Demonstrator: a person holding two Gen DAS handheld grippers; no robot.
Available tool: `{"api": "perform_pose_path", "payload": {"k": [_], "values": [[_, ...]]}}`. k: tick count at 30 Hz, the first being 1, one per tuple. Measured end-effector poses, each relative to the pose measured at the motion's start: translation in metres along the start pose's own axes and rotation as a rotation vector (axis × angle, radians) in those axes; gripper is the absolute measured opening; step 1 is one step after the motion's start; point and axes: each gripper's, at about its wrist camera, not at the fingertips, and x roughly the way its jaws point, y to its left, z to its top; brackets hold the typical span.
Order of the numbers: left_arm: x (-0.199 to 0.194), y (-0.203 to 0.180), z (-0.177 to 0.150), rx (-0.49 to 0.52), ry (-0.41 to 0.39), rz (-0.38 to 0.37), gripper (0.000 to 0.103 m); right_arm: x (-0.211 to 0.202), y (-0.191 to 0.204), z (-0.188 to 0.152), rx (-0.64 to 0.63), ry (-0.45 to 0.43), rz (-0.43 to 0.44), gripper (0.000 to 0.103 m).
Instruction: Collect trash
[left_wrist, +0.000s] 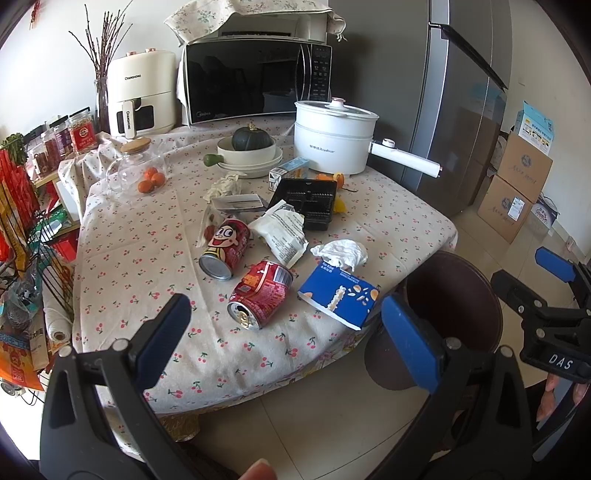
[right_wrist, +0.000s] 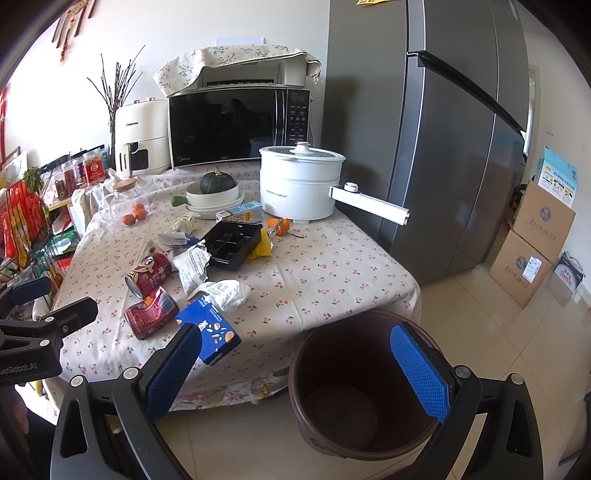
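Trash lies on the cherry-print tablecloth (left_wrist: 140, 266): two red cans (left_wrist: 260, 293) (left_wrist: 225, 249), a blue carton (left_wrist: 338, 297), crumpled white tissue (left_wrist: 341, 251), a white wrapper (left_wrist: 282, 230) and a black plastic tray (left_wrist: 306, 201). A dark brown bin (right_wrist: 354, 384) stands on the floor at the table's near right corner, empty inside. My left gripper (left_wrist: 284, 339) is open and empty, hovering before the table edge near the crushed can. My right gripper (right_wrist: 295, 373) is open and empty, above the bin's left rim. The blue carton (right_wrist: 208, 334) sits by its left finger.
At the back stand a microwave (left_wrist: 255, 81), air fryer (left_wrist: 142, 92), white electric pot (left_wrist: 334, 136), bowls with a squash (left_wrist: 249, 147), a glass jar and oranges (left_wrist: 151, 179). A fridge (right_wrist: 443, 140) and cardboard boxes (right_wrist: 532, 251) are on the right; a cluttered rack (left_wrist: 26, 229) is left.
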Motion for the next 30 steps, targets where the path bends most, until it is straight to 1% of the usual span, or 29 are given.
{"api": "perform_pose_path", "payload": {"k": [30], "values": [[-0.0012,0.0001,0.0002,0.004,0.0,0.0,0.103,0.0,-0.001,0.0011,0.009,0.001,-0.002,0.103]]}}
